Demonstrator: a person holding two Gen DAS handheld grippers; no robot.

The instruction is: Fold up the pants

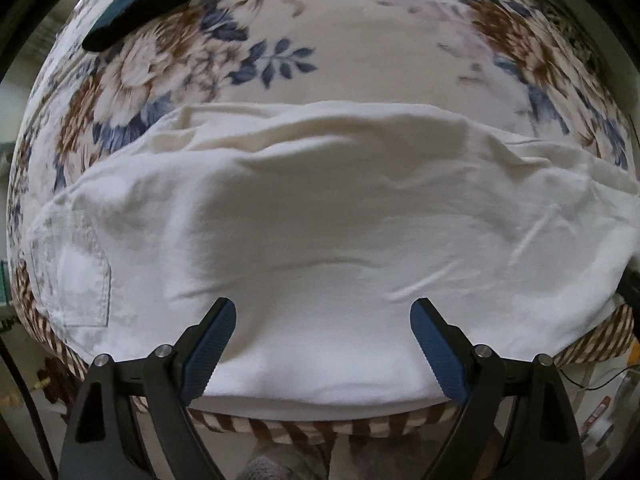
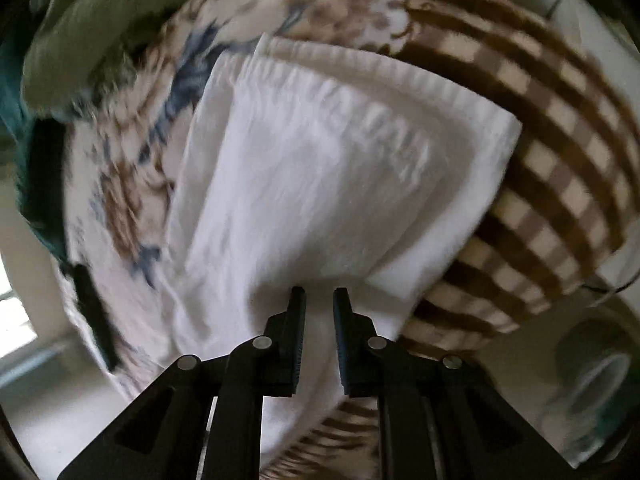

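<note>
White pants (image 1: 320,240) are spread on the floral bedcover (image 1: 360,52). The left gripper (image 1: 322,344) is held wide apart above them, gripping nothing. The right gripper (image 2: 319,300) is nearly closed on them.

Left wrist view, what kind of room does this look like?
Probably a bedroom at home: the white pants lie spread on a floral bedspread with a brown checked border, and other garments, one dark, one green, sit at its far side.
</note>
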